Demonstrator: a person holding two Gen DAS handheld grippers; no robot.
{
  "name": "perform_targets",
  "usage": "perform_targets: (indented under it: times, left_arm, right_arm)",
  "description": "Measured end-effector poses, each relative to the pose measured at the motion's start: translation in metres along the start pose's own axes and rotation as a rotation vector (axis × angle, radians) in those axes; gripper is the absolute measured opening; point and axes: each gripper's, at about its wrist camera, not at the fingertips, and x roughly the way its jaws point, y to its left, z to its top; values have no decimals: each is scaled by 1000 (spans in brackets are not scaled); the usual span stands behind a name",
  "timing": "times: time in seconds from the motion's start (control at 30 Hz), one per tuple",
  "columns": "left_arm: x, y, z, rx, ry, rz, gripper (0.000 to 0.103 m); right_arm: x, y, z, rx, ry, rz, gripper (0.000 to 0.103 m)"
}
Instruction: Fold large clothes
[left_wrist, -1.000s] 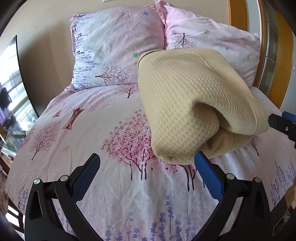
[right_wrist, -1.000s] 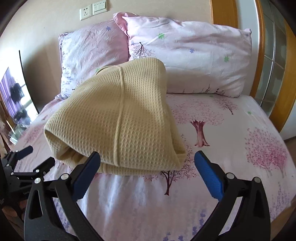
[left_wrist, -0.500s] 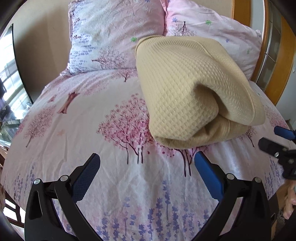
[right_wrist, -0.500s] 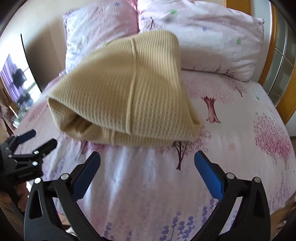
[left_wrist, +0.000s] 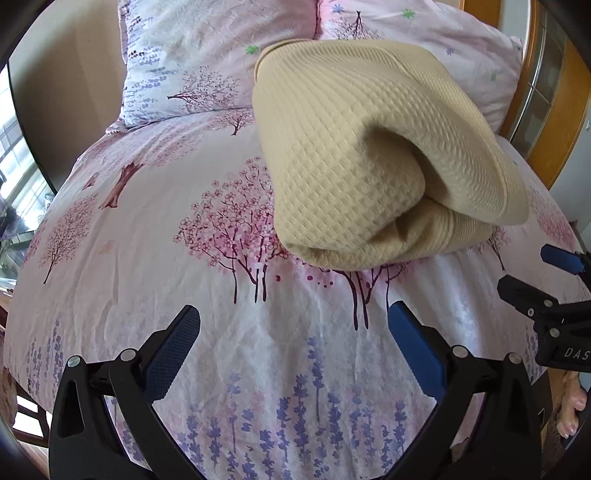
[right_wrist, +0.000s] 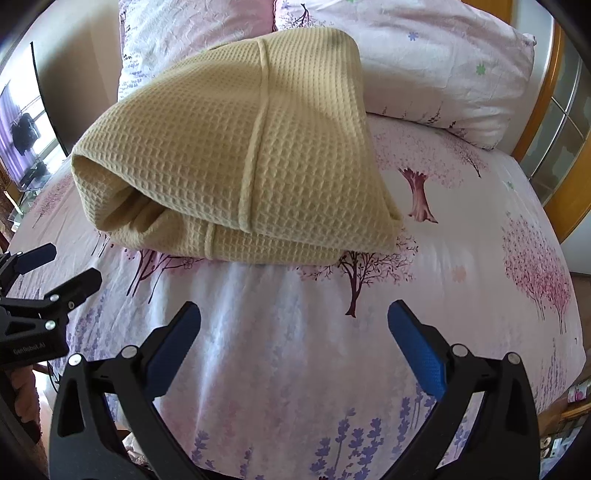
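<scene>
A beige waffle-knit garment (left_wrist: 354, 155) lies folded in a thick bundle on the bed, its rolled open end facing me; it also shows in the right wrist view (right_wrist: 240, 147). My left gripper (left_wrist: 293, 350) is open and empty, above the sheet a short way in front of the bundle. My right gripper (right_wrist: 293, 350) is open and empty, also a short way back from the bundle. Each gripper shows at the edge of the other's view: the right one (left_wrist: 546, 284) and the left one (right_wrist: 40, 277).
The bed sheet (left_wrist: 147, 221) is pink and white with tree prints. Two matching pillows (right_wrist: 424, 62) stand behind the bundle against a wooden headboard (left_wrist: 554, 110). A dark screen (right_wrist: 33, 122) and a window are at the left. The bed's front edge is just below the grippers.
Both grippers have drawn back from the folded garment towards the bed's front edge, staying open. The garment has not moved.
</scene>
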Motion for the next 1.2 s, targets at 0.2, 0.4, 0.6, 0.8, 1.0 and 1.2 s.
perform_targets:
  times: [0.2, 0.4, 0.6, 0.8, 1.0, 1.2]
  left_arm:
    - [3, 3, 0, -13, 10, 8, 102]
    - [4, 4, 1, -12, 14, 11, 102]
    - [5, 3, 1, -9, 15, 8, 102]
    - [6, 1, 2, -18, 19, 6, 102]
    - [9, 3, 3, -21, 23, 9, 102]
    - [10, 3, 3, -18, 25, 10, 102]
  right_arm:
    - [0, -4, 1, 6, -2, 0, 101]
    - [2, -4, 1, 9, 2, 3, 101]
    - [4, -5, 1, 15, 7, 4, 101]
    - [4, -5, 1, 17, 8, 7, 101]
    - [4, -5, 0, 24, 11, 6, 101]
    - [4, -4, 0, 22, 9, 7, 101]
